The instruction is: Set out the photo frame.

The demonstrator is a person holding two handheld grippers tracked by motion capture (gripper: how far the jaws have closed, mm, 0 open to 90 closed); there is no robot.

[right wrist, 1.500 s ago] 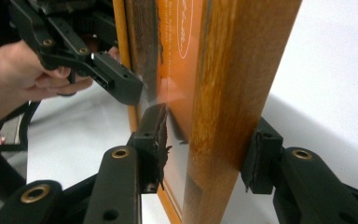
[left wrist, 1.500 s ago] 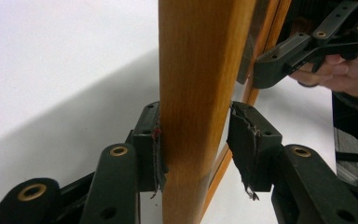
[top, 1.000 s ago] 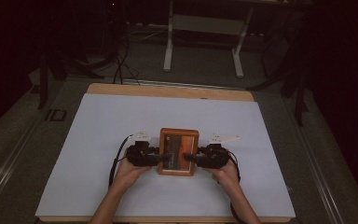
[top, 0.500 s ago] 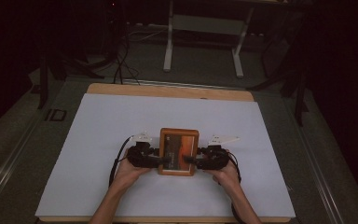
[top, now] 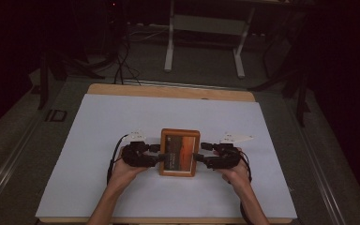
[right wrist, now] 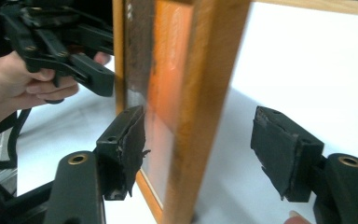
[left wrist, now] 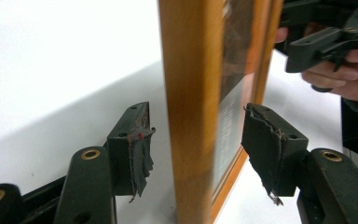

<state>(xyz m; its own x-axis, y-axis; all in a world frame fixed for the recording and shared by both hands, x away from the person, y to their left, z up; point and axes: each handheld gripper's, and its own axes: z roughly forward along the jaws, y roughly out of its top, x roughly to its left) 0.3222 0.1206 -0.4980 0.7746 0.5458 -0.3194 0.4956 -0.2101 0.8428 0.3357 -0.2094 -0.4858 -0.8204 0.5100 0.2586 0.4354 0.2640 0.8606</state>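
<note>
A wooden frame (top: 180, 152) lies near the middle of the white table (top: 98, 131), slightly toward 6 o'clock. The left gripper (top: 155, 153) sits at the frame's 9 o'clock edge, the right gripper (top: 198, 156) at its 3 o'clock edge. Both have just been opening. In each gripper view the frame's edge stands between the wide jaws, and the torn pads (left wrist: 140, 154) are clear of the wood, gripping nothing.
</note>
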